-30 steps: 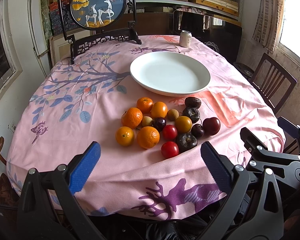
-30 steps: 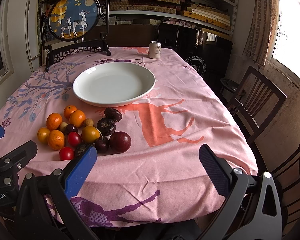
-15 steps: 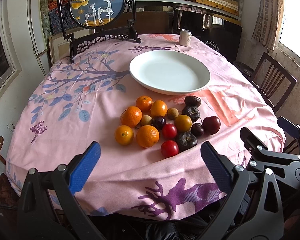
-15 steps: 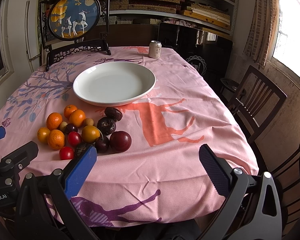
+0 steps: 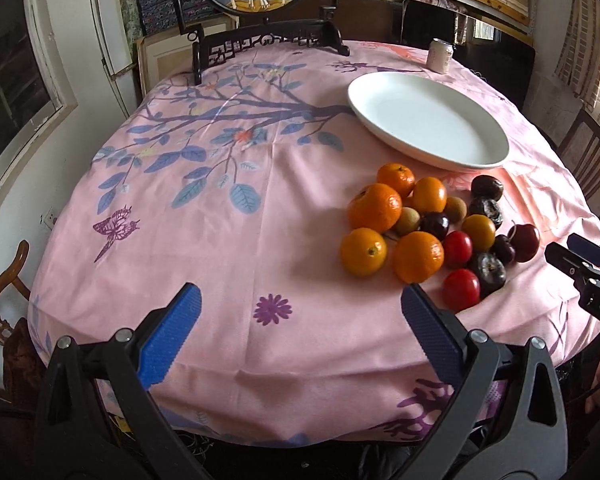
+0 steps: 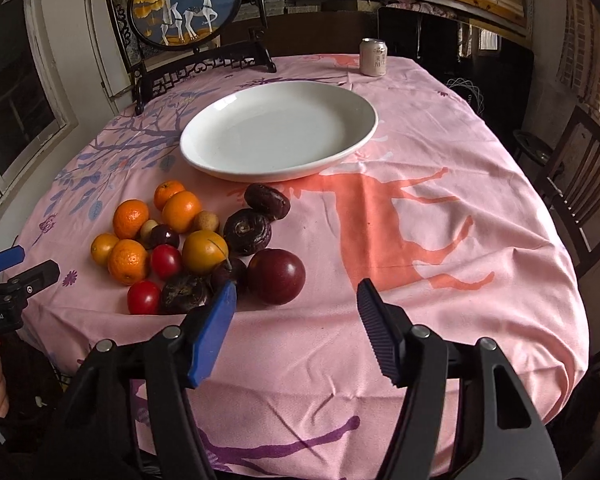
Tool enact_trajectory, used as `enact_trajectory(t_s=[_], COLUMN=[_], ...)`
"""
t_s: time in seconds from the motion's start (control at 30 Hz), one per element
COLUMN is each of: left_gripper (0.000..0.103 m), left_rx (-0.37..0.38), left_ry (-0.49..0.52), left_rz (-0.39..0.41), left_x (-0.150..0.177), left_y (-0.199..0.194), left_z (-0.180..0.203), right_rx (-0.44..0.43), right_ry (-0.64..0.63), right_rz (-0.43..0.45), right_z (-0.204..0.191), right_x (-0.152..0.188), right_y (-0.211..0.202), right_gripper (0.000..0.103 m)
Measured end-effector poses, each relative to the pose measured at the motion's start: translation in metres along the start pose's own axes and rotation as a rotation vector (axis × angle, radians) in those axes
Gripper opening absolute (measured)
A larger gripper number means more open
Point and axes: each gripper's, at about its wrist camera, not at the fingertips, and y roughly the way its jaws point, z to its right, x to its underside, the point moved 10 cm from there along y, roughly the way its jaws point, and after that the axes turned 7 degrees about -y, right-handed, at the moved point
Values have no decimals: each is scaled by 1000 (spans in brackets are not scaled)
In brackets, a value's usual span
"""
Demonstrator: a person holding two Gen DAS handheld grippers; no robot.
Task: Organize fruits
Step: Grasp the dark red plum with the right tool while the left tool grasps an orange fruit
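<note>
Five oranges [image 6: 130, 219] on pink desk [image 6: 440, 208]. One yellow-orange round fruit [image 6: 205, 251]. Two red tomatoes [image 6: 144, 297]. Two small brown longans [image 6: 206, 221]. Three dark wrinkled passion fruits [image 6: 247, 231]. One large dark-red plum [image 6: 276, 276]. Two small dark plums [image 6: 164, 236]. One white plate [image 6: 278, 132]. One can [image 6: 373, 57]. One round deer screen [image 6: 184, 2].

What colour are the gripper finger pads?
Blue, ribbed pads on black arms; clearest in the left wrist view.

Fruit cluster [image 6: 196, 244] crowds plate [image 6: 204, 160] front; bare cloth right of it.
</note>
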Motion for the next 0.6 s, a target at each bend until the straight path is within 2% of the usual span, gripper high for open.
enact_trajectory(t_s=[0.07, 0.13, 0.23, 0.47, 0.5, 0.6], left_gripper=[101, 101, 101, 101, 101, 101], left_rx=[-7, -7, -6, -6, -6, 9], left_ry=[-9, -17, -18, -29, -32, -28], left_rz=[-19, -34, -49, -67, -73, -87], left_x=[2, 3, 3, 2, 2, 3], left_y=[8, 13, 20, 31, 33, 38], left_z=[-4, -6, -7, -11, -12, -8], right_rx=[17, 14, -38, -46, -68, -73], right_ry=[-3, -3, 14, -13, -4, -8], right_rz=[-11, -37, -49, -94, -93, -87], right_z=[2, 3, -1, -8, -8, -8], right_x=[-1, -1, -2, -1, -1, -3], right_y=[9, 19, 28, 46, 47, 47], right_gripper=[61, 51, 50, 49, 38, 38])
